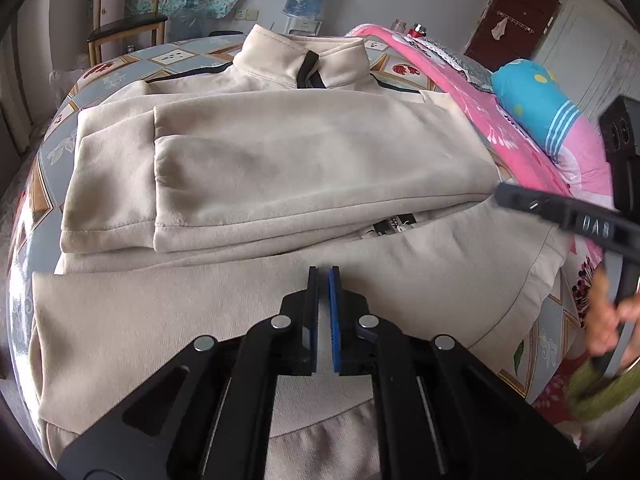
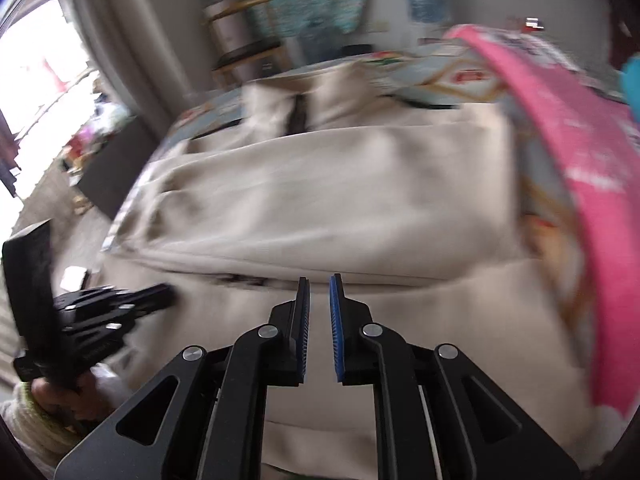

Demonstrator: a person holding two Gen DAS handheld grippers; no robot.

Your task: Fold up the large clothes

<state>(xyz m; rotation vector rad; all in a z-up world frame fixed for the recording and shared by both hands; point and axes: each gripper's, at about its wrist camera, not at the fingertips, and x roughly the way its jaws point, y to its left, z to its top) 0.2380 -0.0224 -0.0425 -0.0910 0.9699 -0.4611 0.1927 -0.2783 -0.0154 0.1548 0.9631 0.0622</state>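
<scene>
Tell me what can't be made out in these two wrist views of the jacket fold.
- Right wrist view: motion blur smears the beige jacket and its zipper.
- Left wrist view: the left gripper hides the jacket's near hem.
- Left wrist view: the right gripper is blurred and the frame edge cuts off its body.
- Left wrist view: the label by the zipper is too small.

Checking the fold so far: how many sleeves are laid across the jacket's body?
2. One sleeve has its cuff at the jacket's left edge; the other sleeve lies across it, cuff just to its right. More layers underneath may be hidden.
</scene>
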